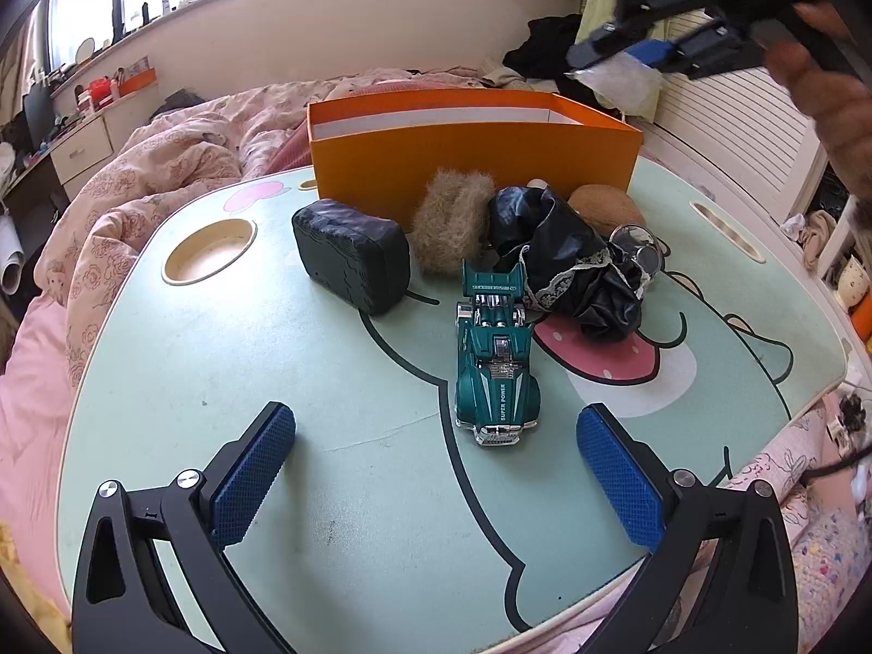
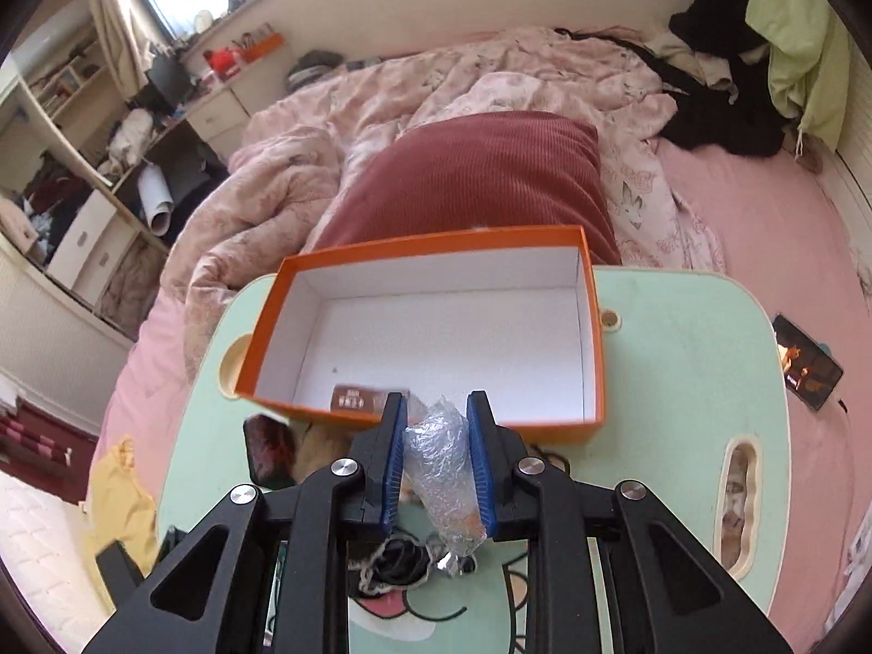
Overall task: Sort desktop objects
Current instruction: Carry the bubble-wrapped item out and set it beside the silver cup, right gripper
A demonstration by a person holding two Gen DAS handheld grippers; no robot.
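Tabletop (image 1: 218, 381): pale green with a cartoon face printed on it, standing over a bed with a pink quilt; a round cup recess (image 1: 210, 253) is sunk near its far left corner.
Left claw (image 1: 436, 477): spread wide and empty, low over the near edge of the tabletop, nothing between its blue pads.
Dark block (image 1: 354, 256): a blackish, rounded, brick-like thing, left of the middle, just in front of the box's left end.
Furry pad (image 1: 452, 226): tan and fuzzy, leaning against the box's front wall, close to the dark block's right side.
Toy car (image 1: 493, 359): teal with chrome parts, in the middle of the tabletop, nose toward the near edge, directly ahead of the left claw's gap.
Orange box (image 1: 474, 163): open, white inside, along the far edge of the tabletop; the right wrist view shows a small brown packet (image 2: 362, 398) lying by its near wall.
Black cloth (image 1: 567, 267): crumpled, lace-trimmed, right of the car's tail and touching it.
Brown round thing (image 1: 605, 207): behind the cloth, beside the box's right end.
Right claw (image 2: 436, 463): pressed together on a crumpled clear plastic wrapper (image 2: 441, 468), held in the air above the box's near wall.
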